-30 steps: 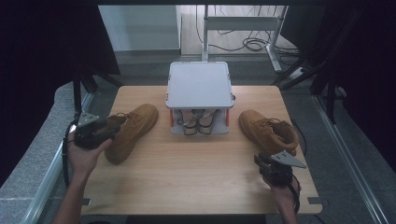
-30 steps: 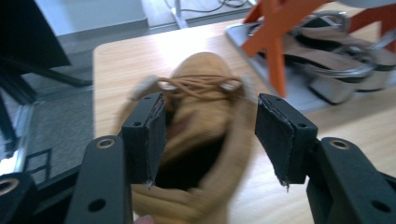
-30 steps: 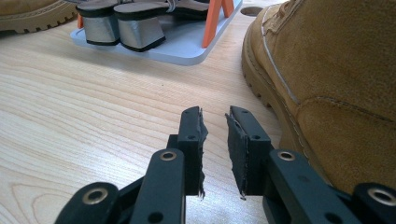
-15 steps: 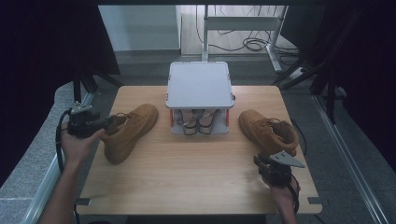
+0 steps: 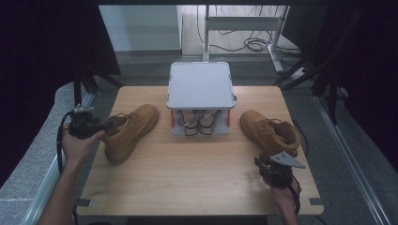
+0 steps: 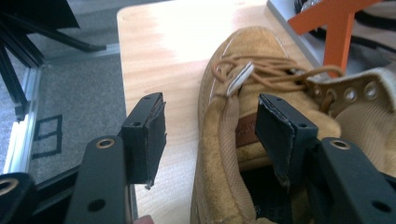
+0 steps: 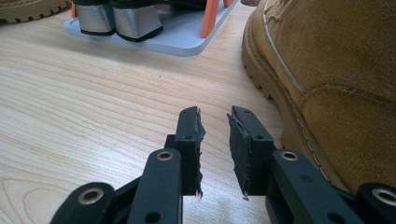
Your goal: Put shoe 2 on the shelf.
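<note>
- Nearest to me in the high view, at about 5 o'clock on the worktop [image 5: 197,183], I have the right tool [image 5: 271,169] low over the wood, its jaws a narrow gap apart with nothing between them.
- In the right gripper view that gap sits over bare wood grain; the right tool [image 7: 215,135] is just beside the sole edge of the right boot [image 7: 336,79], which rises at its 2 o'clock, apart from the pads.
- In the high view the right boot [image 5: 270,132] stands at about 3 o'clock on the worktop, toe pointing toward the rack, just ahead of my right tool.
- At 9 o'clock, my left tool [image 5: 96,127] is at the collar end of the left boot [image 5: 129,131], which lies slanted with its toe toward 1 o'clock.
- In the left gripper view the left tool [image 6: 210,128] has its jaws well apart, straddling the padded collar of the left boot [image 6: 238,70]: one finger [image 6: 149,135] is outside over the wood, the other inside the opening by the tongue. I can't see either pad pressing on the suede.
- Farther off, at 12 o'clock, the grey shoe rack [image 5: 201,84] stands between the two boots, with a pair of striped shoes [image 5: 197,123] tucked on its lower level behind orange posts.
</note>
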`<state>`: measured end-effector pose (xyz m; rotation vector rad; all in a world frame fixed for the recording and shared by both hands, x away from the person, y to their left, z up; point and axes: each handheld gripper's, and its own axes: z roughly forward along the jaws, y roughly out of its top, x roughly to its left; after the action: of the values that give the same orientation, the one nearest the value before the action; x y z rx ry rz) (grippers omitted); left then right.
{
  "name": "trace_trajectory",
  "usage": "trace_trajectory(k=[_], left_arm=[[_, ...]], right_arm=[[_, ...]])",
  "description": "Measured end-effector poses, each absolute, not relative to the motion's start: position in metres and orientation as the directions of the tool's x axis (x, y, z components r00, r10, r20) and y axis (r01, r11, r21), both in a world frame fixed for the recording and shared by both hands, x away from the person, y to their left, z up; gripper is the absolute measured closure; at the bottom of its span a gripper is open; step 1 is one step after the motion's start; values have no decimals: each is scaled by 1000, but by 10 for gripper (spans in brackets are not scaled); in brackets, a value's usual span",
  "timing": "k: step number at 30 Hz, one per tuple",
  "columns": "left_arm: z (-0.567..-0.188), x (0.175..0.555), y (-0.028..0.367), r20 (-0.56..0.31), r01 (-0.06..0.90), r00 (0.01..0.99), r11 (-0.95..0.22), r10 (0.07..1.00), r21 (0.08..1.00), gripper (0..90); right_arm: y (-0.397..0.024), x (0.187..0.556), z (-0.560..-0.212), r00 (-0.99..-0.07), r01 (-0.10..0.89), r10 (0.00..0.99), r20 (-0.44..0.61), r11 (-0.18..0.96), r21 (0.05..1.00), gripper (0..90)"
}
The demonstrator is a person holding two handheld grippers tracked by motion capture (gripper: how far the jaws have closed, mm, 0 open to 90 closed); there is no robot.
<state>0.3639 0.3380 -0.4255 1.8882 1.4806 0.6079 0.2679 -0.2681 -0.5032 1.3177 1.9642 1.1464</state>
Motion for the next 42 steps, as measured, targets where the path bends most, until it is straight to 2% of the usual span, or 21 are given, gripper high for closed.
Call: trace_trajectory(k=[8, 12, 15, 20, 30, 42], left_arm=[[-435, 368, 336, -37, 710, 263, -168, 964, 683, 471], [-442, 370, 335, -25, 735, 263, -183, 964, 653, 579], [-442, 370, 335, -48, 735, 270, -173, 962, 655, 664], [-441, 370, 332, -36, 743, 251, -169, 967, 647, 723], [-442, 369, 331, -39, 741, 234, -153, 971, 654, 737], [-442, 368, 331, -40, 740, 234, -151, 972, 655, 738]], right_arm=[[-267, 268, -503, -401, 488, 915, 41, 175, 855, 713], [-267, 268, -504, -399, 487, 916, 39, 176, 855, 702], [-267, 268, -503, -396, 487, 918, 37, 175, 856, 701], [-267, 268, -503, -391, 483, 920, 35, 172, 858, 701], [-267, 267, -481, -405, 433, 914, 33, 160, 887, 695], [-289, 281, -430, -430, 379, 903, 7, 174, 909, 613]])
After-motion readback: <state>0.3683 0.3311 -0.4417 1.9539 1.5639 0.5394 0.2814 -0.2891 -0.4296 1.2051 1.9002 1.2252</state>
